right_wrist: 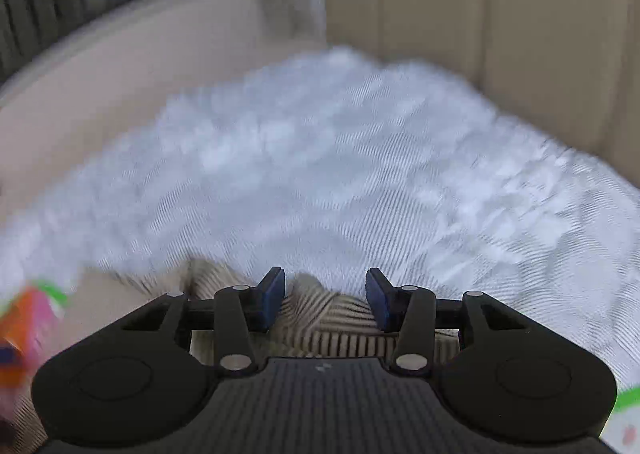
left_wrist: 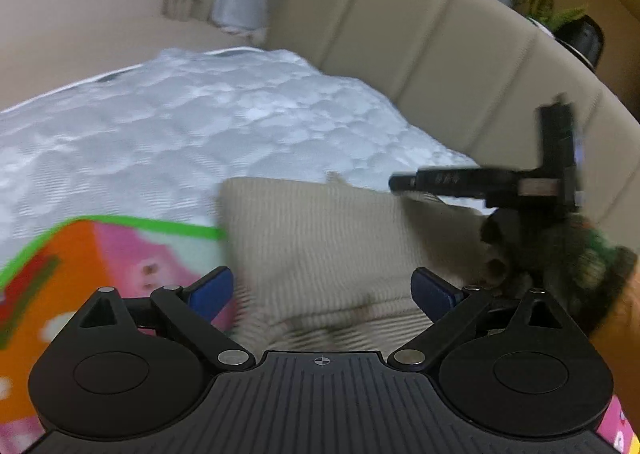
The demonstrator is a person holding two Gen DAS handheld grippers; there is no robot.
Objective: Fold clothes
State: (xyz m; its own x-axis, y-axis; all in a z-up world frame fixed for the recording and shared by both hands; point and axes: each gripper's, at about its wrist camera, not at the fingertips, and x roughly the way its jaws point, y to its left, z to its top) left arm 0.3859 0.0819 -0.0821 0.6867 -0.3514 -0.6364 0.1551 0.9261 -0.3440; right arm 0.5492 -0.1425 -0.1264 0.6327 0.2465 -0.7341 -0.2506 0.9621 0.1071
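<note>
Left tongs (left_wrist: 322, 290) spread wide, empty – right tongs (right_wrist: 325, 300) parted above beige garment (left_wrist: 320, 246).

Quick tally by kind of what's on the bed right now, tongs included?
Beige ribbed garment: 1
Colourful cartoon-print cloth: 1
White quilted mattress cover: 1
Tongs: 2, left and right
Total: 5

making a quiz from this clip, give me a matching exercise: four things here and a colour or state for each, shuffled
Things:
1. ribbed garment
2. mattress
3. left gripper
4. play mat border

Colour or state:
A. bright green
B. beige
C. jaws wide open, nothing gripped
D. white, quilted

Pairs: 1-B, 2-D, 3-C, 4-A
</note>
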